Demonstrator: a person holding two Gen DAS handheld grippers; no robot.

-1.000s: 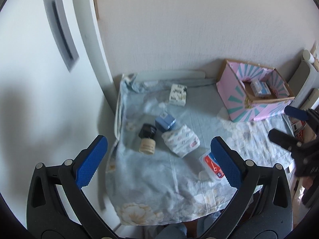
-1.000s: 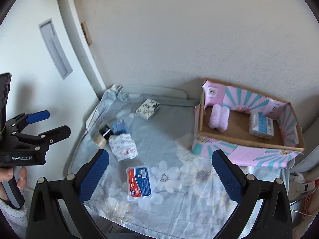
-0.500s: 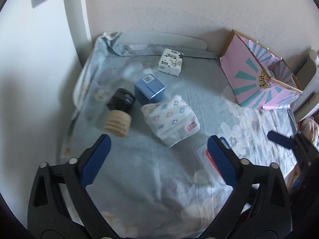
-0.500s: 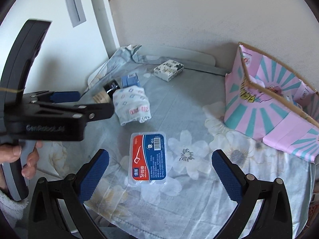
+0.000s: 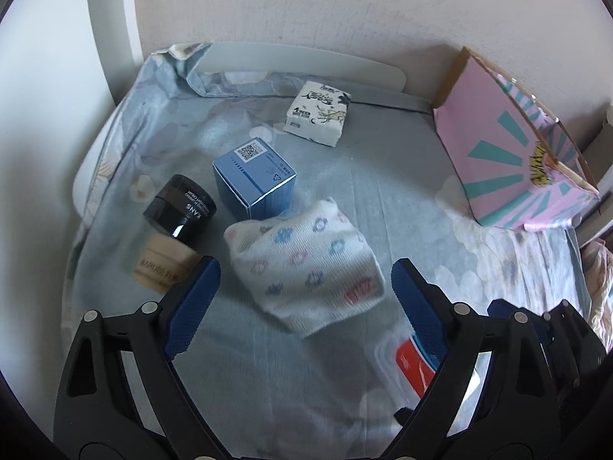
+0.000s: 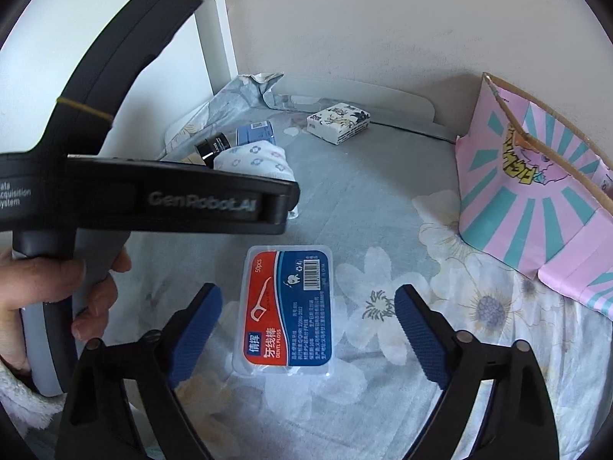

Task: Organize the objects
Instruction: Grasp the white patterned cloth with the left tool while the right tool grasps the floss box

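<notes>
A: From your left wrist, what's there?

B: Your left gripper [image 5: 304, 293] hangs over the floral-sheeted surface [image 5: 383, 191], its fingers spread wide and holding nothing. The folded flower-print cloth [image 5: 306, 264] lies between them. Just beyond it sits the blue box [image 5: 254, 182], touching the cloth, with the black KANS jar [image 5: 180, 211] to its left and a beige jar [image 5: 163, 264] just in front of that. A tissue pack [image 5: 318, 113] lies farther back. The pink-and-teal cardboard box [image 5: 509, 161] stands at the right; you can't see inside it here.

A: And from the right wrist?

B: Your right gripper [image 6: 308, 329] is low over the dental floss pick box [image 6: 287, 310], fingers wide apart on either side of it, not touching. The cardboard box [image 6: 536, 199] is at the right, its contents hidden by the near wall. Your left hand [image 6: 49, 299] grips the other tool's handle at the left edge, the tool reaching across toward the cloth [image 6: 254, 163].
</notes>
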